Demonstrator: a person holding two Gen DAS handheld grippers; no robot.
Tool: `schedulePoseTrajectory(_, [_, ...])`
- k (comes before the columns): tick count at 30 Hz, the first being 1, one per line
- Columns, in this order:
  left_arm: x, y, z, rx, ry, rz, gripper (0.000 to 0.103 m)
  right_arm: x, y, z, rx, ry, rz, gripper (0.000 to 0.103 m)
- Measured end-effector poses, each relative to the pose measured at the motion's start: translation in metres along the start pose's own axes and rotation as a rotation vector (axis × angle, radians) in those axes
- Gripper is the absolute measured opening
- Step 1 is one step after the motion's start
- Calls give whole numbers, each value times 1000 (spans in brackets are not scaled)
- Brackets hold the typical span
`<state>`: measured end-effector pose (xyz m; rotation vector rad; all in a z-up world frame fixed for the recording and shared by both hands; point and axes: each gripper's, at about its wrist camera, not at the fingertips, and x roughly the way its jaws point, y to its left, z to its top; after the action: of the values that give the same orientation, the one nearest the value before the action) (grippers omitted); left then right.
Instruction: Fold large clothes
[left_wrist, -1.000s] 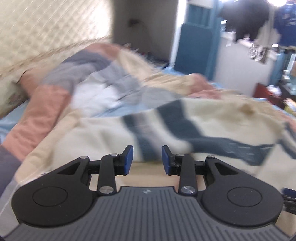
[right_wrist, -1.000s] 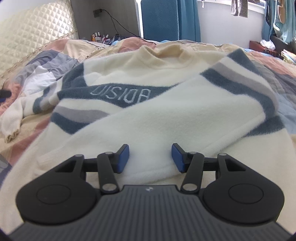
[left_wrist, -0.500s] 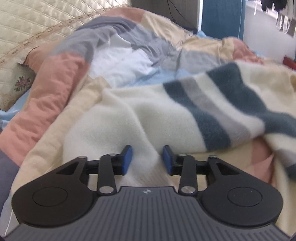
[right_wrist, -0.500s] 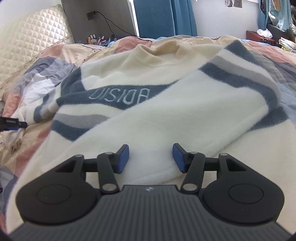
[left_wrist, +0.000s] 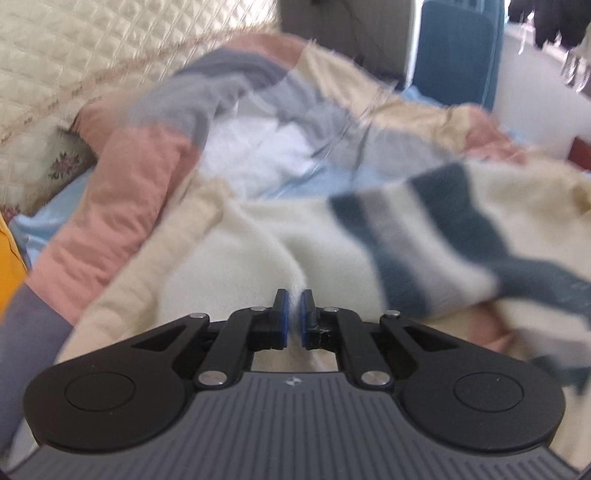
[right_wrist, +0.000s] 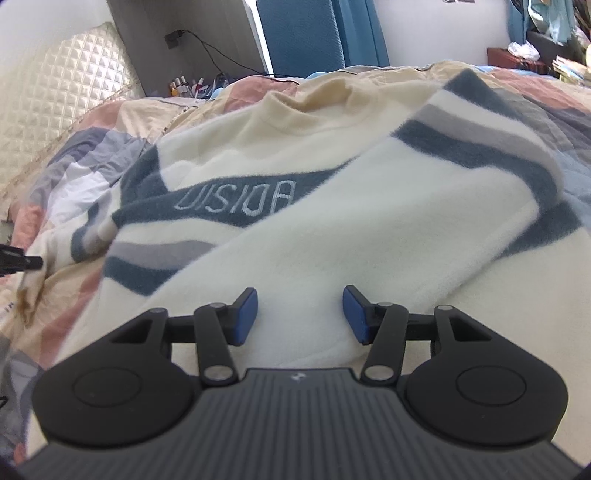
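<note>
- Currently: my left claw (left_wrist: 293, 312) pinches a sleeve of the cream fleece sweater with navy and grey stripes (right_wrist: 332, 221).
- Right claw (right_wrist: 300, 314) spread, empty, over sweater.
- Sweater on patchwork quilt (right_wrist: 85, 155); one sleeve folded across, most folding left, I judge.

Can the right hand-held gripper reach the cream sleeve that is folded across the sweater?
Probably yes. The right hand-held gripper is open, and the folded sleeve lies directly ahead of its fingers with nothing in between. The left hand-held gripper pinches the sweater elsewhere.
</note>
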<state>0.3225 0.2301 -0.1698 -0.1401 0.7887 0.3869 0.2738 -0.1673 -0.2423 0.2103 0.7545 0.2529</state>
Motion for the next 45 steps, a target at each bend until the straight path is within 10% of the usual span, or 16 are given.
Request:
schedulePoseTrajectory(9, [-148, -63, 68, 21, -123, -208, 7, -34, -20, 7, 156, -40, 127, 55])
schedulePoseTrajectory(19, [-262, -251, 68, 292, -189, -440, 7, -88, -53, 14, 232, -172, 111, 55])
schedulePoseTrajectory(30, [-190, -395, -28, 329, 59, -634, 7, -138, -145, 14, 462, -329, 23, 56])
schedulePoseTrajectory(35, [-142, -393, -55, 310, 91, -646, 9, -127, -168, 13, 514, -335, -10, 56])
schedulePoseTrajectory(39, [-133, -371, -66, 313, 141, -719, 59, -122, -172, 13, 531, -330, 4, 56])
schedulePoseTrajectory(45, [-138, -304, -98, 427, 71, -637, 60, -114, -159, 12, 491, -303, 6, 56])
